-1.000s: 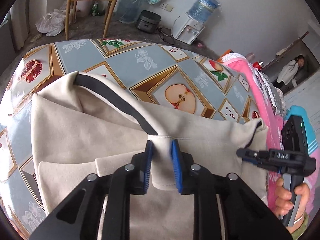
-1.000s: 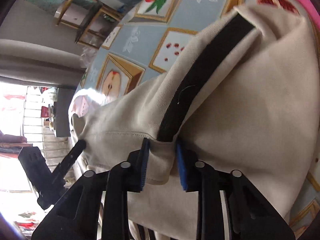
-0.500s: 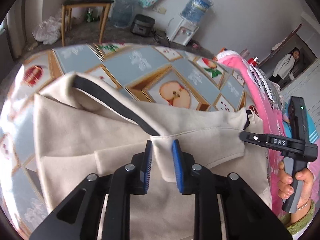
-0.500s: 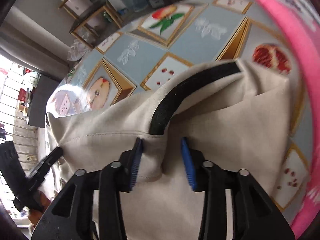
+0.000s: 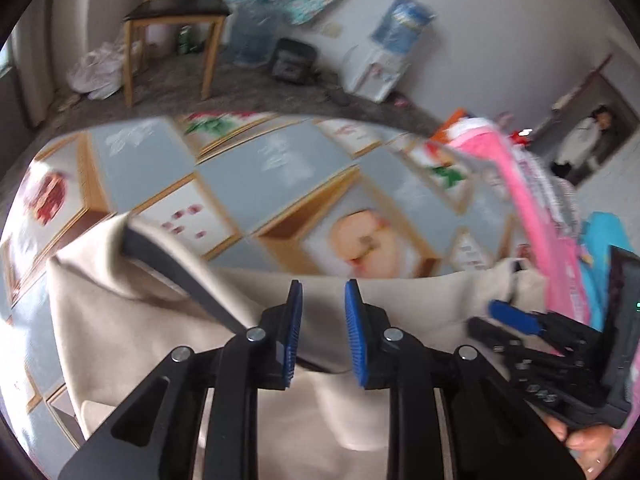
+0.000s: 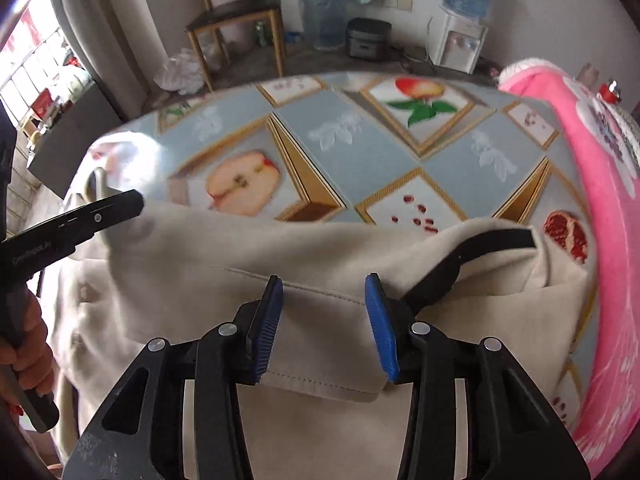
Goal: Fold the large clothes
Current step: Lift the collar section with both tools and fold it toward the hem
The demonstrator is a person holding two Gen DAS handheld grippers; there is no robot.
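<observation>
A large cream garment with a black strip is spread over the near part of a table covered in a fruit-patterned cloth, with a pink pile at the right edge. A first fold is judged done: the far edge has been brought over toward the near side, so a doubled layer with a stitched hem lies across the middle, above a single layer below it.

The right gripper is seen with its jaws spread. They have just been opening, and the hem lies between them with neither pad pressing on it, so this corner is judged released. The left gripper is seen in a blurred view with a narrower gap. Cloth sits under and between its jaws, but whether it is pinched cannot be told.

Left to do, as judged: smoothing the fold and further folds to make a compact bundle.
</observation>
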